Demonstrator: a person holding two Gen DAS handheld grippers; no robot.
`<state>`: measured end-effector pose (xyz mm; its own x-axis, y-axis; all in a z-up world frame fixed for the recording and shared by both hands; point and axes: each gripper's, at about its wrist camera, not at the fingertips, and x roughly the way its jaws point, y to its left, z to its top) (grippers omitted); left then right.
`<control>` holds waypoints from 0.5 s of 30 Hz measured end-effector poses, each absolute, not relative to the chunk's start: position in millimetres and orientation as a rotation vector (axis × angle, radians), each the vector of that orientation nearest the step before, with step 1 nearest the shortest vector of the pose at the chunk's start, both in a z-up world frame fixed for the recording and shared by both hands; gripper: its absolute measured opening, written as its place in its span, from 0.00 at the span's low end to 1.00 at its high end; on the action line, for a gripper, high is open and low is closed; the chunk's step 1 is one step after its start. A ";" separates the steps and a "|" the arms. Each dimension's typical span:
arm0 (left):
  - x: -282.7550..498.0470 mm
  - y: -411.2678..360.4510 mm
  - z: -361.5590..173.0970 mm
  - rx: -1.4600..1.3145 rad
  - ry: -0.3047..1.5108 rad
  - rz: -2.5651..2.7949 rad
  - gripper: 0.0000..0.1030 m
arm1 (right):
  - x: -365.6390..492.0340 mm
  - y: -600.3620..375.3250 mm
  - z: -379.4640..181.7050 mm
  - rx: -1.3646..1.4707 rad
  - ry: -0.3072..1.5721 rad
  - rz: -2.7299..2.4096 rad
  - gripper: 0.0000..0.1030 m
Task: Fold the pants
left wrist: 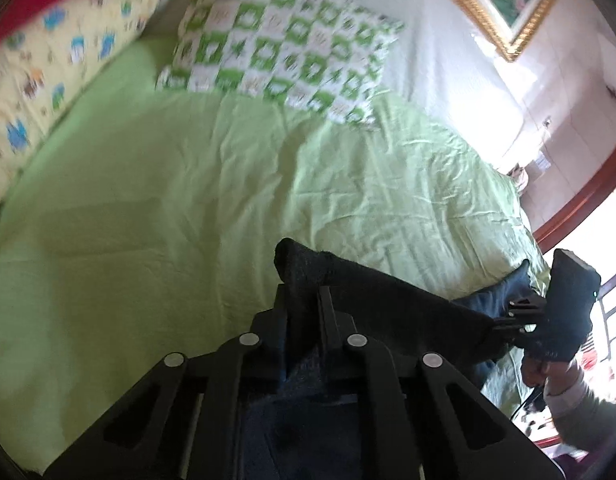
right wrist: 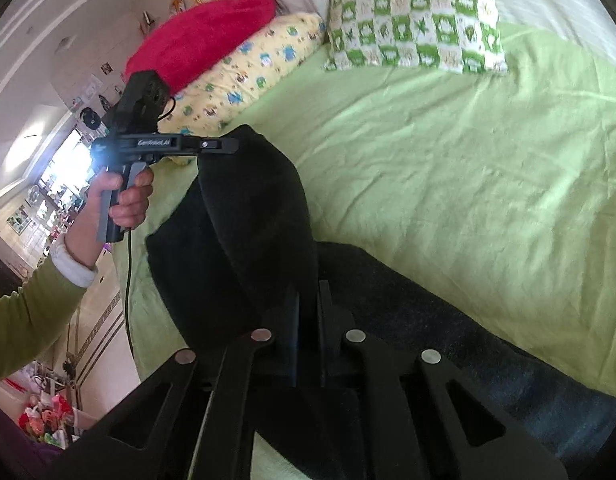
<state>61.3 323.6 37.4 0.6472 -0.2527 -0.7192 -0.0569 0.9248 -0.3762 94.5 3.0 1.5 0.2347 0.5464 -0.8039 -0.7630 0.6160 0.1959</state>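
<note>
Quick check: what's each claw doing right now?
Left claw: shut on the dark pants.
Right claw: shut on the pants too.

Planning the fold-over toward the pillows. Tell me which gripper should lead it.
Probably neither alone: the left gripper and right gripper are each shut on the dark pants, lifted above the green sheet; move both together.

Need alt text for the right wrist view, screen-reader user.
The right gripper is shut on dark pants, lifted above a green bedsheet. At left, a hand holds the left gripper, gripping the same pants at their upper edge. A checked pillow, yellow pillow and red blanket lie behind.
</note>
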 end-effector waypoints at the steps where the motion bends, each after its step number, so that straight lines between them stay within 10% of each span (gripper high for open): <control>1: 55.0 320.4 41.6 -0.376 0.855 -0.120 0.08 | 91.0 2.7 3.6 -0.260 0.970 0.919 0.07; 15: -48.7 290.3 44.1 -0.339 0.688 -0.036 0.06 | 22.7 3.3 -3.5 -0.411 0.855 0.988 0.07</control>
